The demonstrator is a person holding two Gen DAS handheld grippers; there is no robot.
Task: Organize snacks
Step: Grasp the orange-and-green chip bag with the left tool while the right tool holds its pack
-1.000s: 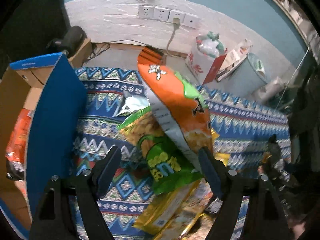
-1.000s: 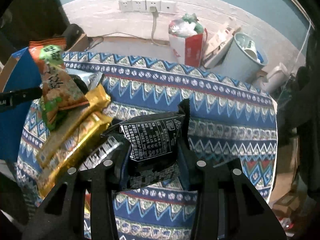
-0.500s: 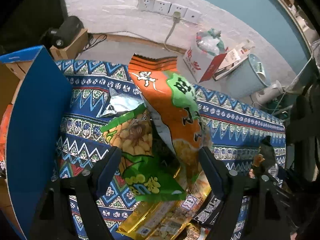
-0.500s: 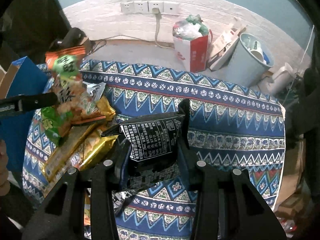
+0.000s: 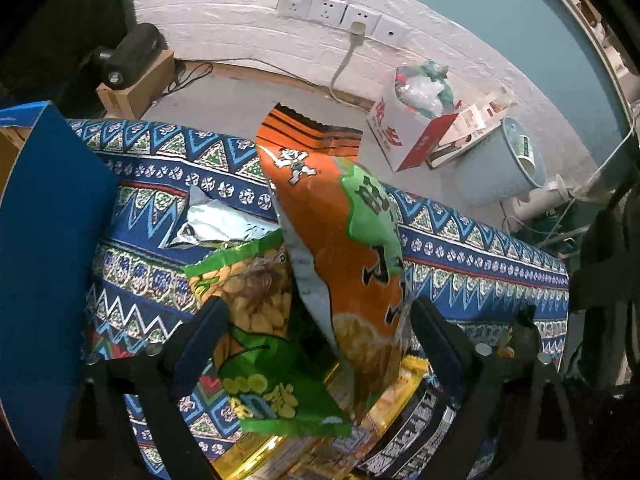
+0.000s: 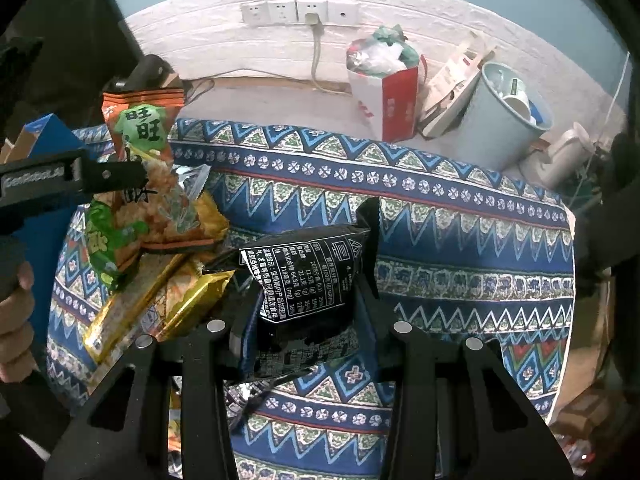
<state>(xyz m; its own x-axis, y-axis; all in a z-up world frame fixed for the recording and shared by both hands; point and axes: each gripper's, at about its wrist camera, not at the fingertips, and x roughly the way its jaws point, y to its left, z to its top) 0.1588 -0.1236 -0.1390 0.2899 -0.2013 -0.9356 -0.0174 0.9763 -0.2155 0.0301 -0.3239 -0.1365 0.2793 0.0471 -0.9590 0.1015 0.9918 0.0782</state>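
Note:
My left gripper (image 5: 312,332) is shut on two snack bags held above the table: an orange bag (image 5: 340,248) standing upright and a green bag (image 5: 260,340) hanging to its left. Both also show in the right wrist view, orange bag (image 6: 148,168) and green bag (image 6: 108,240), with the left gripper's finger (image 6: 80,176) across them. My right gripper (image 6: 304,316) is shut on a black snack bag (image 6: 304,276) and holds it above the patterned tablecloth (image 6: 440,248). Gold snack packs (image 6: 136,308) lie in a pile on the cloth below.
A blue cardboard box (image 5: 44,264) stands open at the table's left edge. A silver bag (image 5: 216,224) lies on the cloth. Beyond the table on the floor are a red-and-white paper bag (image 6: 384,92), a grey bin (image 6: 504,116) and a wall socket strip (image 6: 296,12).
My left gripper has lifted the orange and green bags higher above the pile and turned the orange bag more upright. My right gripper has held the black bag steady and risen slightly.

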